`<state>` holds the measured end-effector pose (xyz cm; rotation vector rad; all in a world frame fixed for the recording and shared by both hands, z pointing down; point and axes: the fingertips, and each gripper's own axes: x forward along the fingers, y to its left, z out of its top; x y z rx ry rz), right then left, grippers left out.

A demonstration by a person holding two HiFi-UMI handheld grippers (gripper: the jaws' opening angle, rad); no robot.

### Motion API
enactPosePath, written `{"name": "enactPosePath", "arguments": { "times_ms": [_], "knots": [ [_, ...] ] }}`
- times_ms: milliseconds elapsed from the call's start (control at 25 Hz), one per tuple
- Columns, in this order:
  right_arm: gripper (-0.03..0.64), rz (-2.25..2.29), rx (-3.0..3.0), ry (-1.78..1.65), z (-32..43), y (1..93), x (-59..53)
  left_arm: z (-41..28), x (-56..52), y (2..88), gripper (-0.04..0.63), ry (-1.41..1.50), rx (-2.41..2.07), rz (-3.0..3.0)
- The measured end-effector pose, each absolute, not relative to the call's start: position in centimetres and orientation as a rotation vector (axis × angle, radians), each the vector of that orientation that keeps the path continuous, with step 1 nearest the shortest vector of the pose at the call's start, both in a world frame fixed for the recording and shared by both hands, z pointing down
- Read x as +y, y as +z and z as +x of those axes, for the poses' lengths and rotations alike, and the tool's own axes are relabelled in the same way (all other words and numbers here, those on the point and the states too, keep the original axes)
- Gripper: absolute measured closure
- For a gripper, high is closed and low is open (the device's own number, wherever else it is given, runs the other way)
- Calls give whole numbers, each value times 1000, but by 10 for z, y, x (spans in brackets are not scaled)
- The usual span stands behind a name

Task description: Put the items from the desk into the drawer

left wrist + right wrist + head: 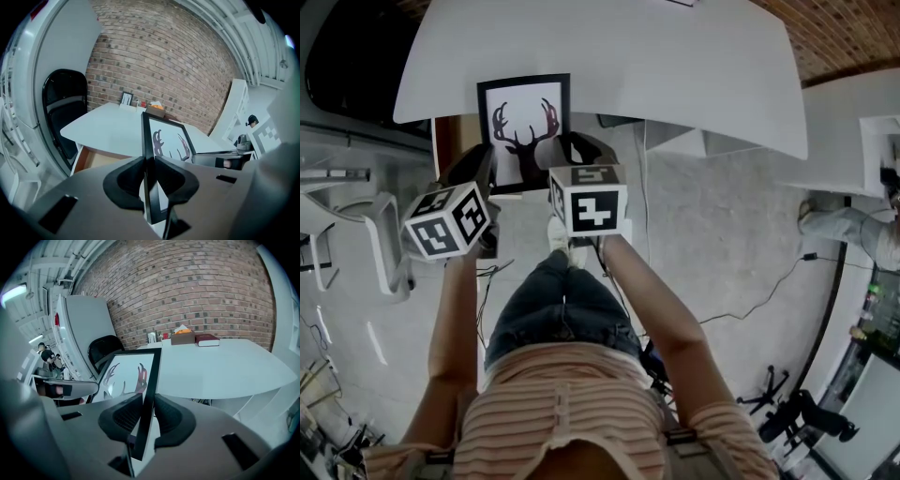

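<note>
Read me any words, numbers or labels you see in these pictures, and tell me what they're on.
No readable text anywhere.
Framed deer picture: antlered silhouette only, no words.
Marker cube: square codes, no letters.
Red book: cover too small to read.

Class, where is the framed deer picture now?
The framed deer picture is centre-left in the head view, at the near edge of the white desk, clamped between left gripper and right gripper.

Smooth matt white desk (675, 66), picture frame (523, 122) with matt black edging round a white paper print, rough red brick wall (197, 291), bare wood-coloured inside of the drawer (103, 159)
</note>
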<state>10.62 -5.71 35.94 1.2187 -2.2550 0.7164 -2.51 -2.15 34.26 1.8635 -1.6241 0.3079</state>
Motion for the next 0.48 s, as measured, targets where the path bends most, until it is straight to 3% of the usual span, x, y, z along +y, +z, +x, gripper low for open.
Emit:
{"name": "enactPosePath", "arguments": {
  "times_ms": [480],
  "knots": [
    [529,1121,-2333,729,113,356,24,-11,64,339,520,288,-1690,1815]
  ]
}}
